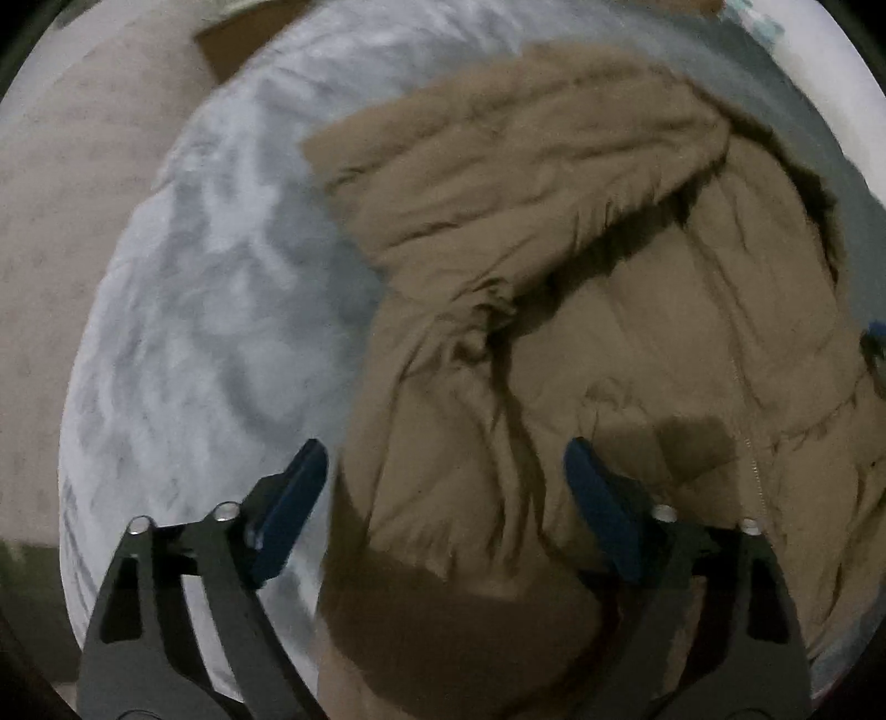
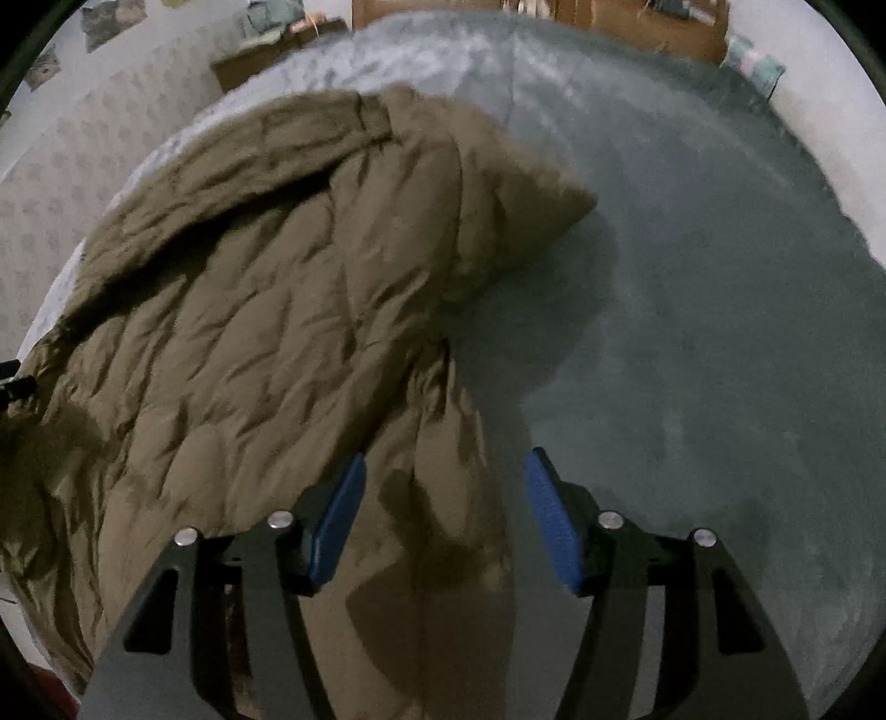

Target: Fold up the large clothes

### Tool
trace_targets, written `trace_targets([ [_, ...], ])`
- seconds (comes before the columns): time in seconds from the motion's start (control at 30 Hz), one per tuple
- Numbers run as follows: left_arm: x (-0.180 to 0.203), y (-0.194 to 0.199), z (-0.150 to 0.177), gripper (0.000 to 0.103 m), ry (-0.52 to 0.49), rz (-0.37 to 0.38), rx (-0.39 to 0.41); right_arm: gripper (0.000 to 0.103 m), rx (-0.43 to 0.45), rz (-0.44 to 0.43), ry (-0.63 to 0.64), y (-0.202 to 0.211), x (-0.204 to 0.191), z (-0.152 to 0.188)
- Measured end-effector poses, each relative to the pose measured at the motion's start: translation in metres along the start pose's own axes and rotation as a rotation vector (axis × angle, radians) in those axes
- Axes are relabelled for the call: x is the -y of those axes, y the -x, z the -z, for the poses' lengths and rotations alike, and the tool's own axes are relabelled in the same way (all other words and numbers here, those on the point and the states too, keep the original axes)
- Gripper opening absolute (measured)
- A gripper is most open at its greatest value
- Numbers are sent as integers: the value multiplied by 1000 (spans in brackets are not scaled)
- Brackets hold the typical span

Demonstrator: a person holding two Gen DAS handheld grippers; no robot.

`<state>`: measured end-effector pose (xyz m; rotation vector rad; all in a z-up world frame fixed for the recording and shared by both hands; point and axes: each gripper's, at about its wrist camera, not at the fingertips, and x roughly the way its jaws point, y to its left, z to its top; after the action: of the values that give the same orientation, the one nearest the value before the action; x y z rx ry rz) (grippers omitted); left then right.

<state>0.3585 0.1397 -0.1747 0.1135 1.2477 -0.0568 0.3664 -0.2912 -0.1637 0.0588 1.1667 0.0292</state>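
Observation:
A large olive-brown padded coat (image 1: 581,310) with a fur-trimmed hood (image 1: 554,160) lies on a grey-blue fuzzy bedspread (image 1: 221,310). My left gripper (image 1: 443,487) is open and hovers above the coat's left edge, holding nothing. In the right wrist view the quilted coat (image 2: 266,343) covers the left half, and its right edge runs between the fingers. My right gripper (image 2: 446,498) is open above that edge, holding nothing. The blue pads (image 2: 554,526) show on both grippers.
The bedspread (image 2: 692,332) stretches bare to the right of the coat. A patterned pale floor (image 1: 72,221) lies left of the bed. Brown boxes (image 2: 260,55) and wooden furniture (image 2: 637,22) stand beyond the far edge.

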Motion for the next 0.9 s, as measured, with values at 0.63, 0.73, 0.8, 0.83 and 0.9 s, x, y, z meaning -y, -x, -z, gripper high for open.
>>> trace_targets([
  [0.63,36,-30,23,13,-21,-113,-12,8,-4,173,63,17,-20,37],
  [0.73,55,-22,29,12,-33,-105,12,8,-16,202,23,30,-5,53],
  [0.8,71,-17,33,12,-40,-69,18,8,-22,203,-20,36,9,61],
  [0.83,77,-15,36,12,-44,-56,20,8,-24,204,-44,42,20,72],
  [0.9,90,-10,42,12,-47,-21,27,8,-31,216,-68,53,35,88],
])
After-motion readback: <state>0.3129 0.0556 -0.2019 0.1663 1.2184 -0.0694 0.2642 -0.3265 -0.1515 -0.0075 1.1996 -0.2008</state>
